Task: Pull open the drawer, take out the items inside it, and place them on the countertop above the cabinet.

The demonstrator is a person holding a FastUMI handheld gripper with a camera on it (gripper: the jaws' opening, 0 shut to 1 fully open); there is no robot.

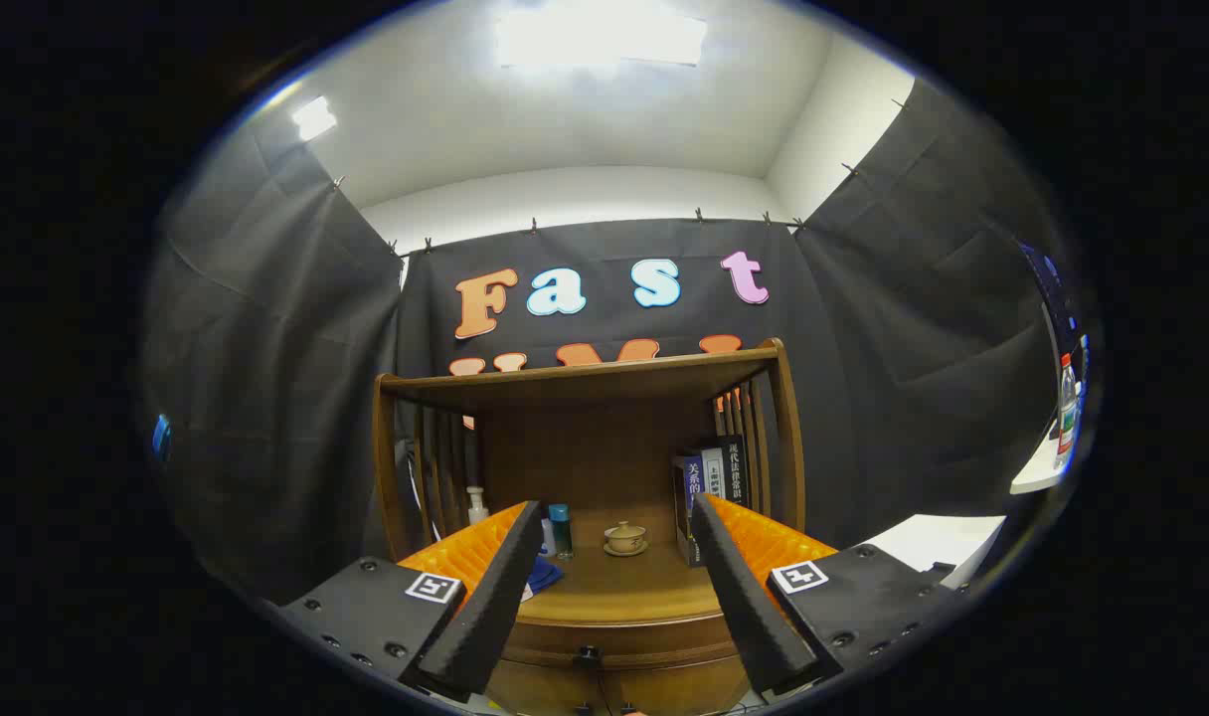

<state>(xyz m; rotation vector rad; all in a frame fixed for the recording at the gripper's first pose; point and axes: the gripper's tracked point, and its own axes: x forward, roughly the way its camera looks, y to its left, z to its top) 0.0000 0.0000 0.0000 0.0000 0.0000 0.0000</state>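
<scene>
A brown wooden cabinet stands ahead of me, with its countertop [619,587] between and beyond my fingers. The drawer front [614,646] sits just under the countertop edge, with a small dark knob [589,654] low between my fingers, and the drawer looks closed. My gripper [624,587] is open, its fingers spread wide with nothing between them, held a little in front of the cabinet.
On the countertop stand a small lidded teacup on a saucer [625,538], a blue-capped bottle [561,528], a white bottle [477,505] and upright books [709,487]. A slatted shelf top [585,378] spans above them. A white table [948,542] stands to the right.
</scene>
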